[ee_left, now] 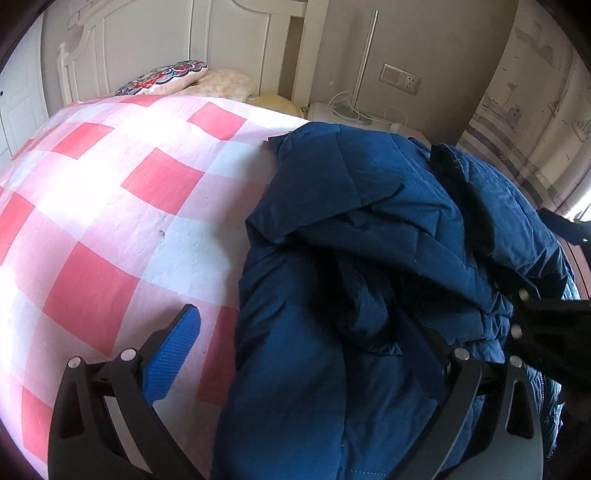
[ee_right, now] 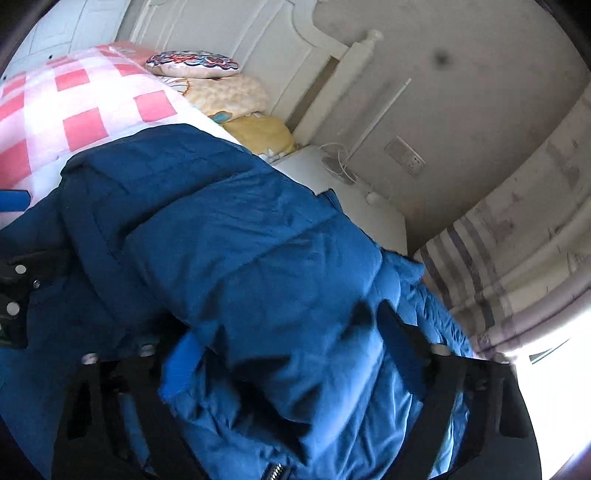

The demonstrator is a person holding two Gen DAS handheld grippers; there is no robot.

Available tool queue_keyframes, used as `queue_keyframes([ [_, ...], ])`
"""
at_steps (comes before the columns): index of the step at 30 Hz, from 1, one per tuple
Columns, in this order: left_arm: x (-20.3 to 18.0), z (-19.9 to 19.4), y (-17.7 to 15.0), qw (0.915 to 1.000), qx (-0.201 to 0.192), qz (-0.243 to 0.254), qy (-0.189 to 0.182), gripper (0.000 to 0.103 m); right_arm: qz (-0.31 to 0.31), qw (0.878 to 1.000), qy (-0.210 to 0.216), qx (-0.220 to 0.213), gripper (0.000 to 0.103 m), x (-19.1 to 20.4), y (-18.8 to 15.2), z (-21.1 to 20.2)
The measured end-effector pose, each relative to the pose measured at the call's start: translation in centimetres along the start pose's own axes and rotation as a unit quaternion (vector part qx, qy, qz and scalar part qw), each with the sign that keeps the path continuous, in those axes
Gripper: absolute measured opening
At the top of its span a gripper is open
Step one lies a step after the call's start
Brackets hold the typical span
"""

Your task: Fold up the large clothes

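A dark blue padded jacket point(ee_left: 369, 229) lies bunched on the right side of a bed with a red, pink and white checked cover point(ee_left: 110, 192). My left gripper point(ee_left: 303, 339) is open wide; its left blue pad point(ee_left: 173, 354) is over the cover and its right finger point(ee_left: 424, 354) rests on the jacket. In the right wrist view the jacket point(ee_right: 240, 236) fills the middle. My right gripper point(ee_right: 288, 347) is open, with jacket folds bulging between its fingers point(ee_right: 184, 354). The right gripper's black body also shows at the right edge of the left wrist view point(ee_left: 546, 332).
Pillows point(ee_left: 173, 75) lie at the white headboard point(ee_left: 177, 33). A white bedside cabinet point(ee_right: 369, 206) with cables and a lamp stem stands past the bed's right side. A striped curtain point(ee_right: 498, 277) hangs at the far right, by a bright window.
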State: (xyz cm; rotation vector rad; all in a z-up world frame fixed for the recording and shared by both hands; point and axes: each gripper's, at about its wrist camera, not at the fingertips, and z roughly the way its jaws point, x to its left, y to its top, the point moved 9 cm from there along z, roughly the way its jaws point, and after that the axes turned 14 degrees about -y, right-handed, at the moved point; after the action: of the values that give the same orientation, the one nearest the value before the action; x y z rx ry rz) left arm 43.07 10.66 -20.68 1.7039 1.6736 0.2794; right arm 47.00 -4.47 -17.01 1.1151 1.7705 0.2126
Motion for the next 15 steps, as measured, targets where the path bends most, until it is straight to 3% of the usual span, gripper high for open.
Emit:
queue_keyframes([
  [2, 0.1, -0.1, 0.0, 1.0000, -0.001, -0.001, -0.002, 0.101, 0.027, 0.999, 0.015, -0.011, 0.041, -0.5, 0.2, -0.8],
  [4, 0.1, -0.2, 0.0, 1.0000, -0.003, -0.003, -0.006, 0.101, 0.120, 0.991, 0.054, -0.032, 0.033, -3.5, 0.7, -2.7],
  [5, 0.2, -0.3, 0.0, 1.0000, -0.004, -0.004, -0.008, 0.101, 0.205, 0.974, 0.086, -0.038, 0.032, -6.5, 0.5, -3.7],
  [6, 0.2, -0.3, 0.0, 0.9999, -0.004, -0.005, -0.009, 0.101, 0.288, 0.950, 0.117, -0.041, 0.032, -9.5, -0.2, -4.3],
  [7, 0.2, -0.3, 0.0, 0.9999, -0.005, -0.005, -0.009, 0.101, 0.367, 0.918, 0.145, -0.043, 0.032, -12.3, -1.5, -4.7],
  [8, 0.2, -0.3, 0.0, 0.9999, -0.004, -0.005, -0.008, 0.101, 0.461, 0.870, 0.170, -0.034, 0.032, -15.6, -4.1, -4.2],
  [10, 0.2, -0.2, 0.0, 1.0000, -0.002, -0.002, -0.004, 0.101, 0.560, 0.807, 0.186, 0.015, 0.033, -18.7, -9.6, -1.5],
  [13, 0.1, -0.2, 0.0, 1.0000, 0.000, 0.000, -0.001, 0.101, 0.576, 0.788, 0.185, 0.112, 0.036, -17.8, -15.1, 2.4],
  [14, 0.1, -0.2, 0.0, 1.0000, 0.000, 0.000, -0.002, 0.101, 0.586, 0.771, 0.208, 0.141, 0.038, -16.6, -16.8, 3.6],
  [15, 0.1, -0.2, 0.0, 1.0000, 0.000, -0.001, -0.002, 0.101, 0.596, 0.758, 0.223, 0.143, 0.040, -16.1, -17.4, 4.1],
])
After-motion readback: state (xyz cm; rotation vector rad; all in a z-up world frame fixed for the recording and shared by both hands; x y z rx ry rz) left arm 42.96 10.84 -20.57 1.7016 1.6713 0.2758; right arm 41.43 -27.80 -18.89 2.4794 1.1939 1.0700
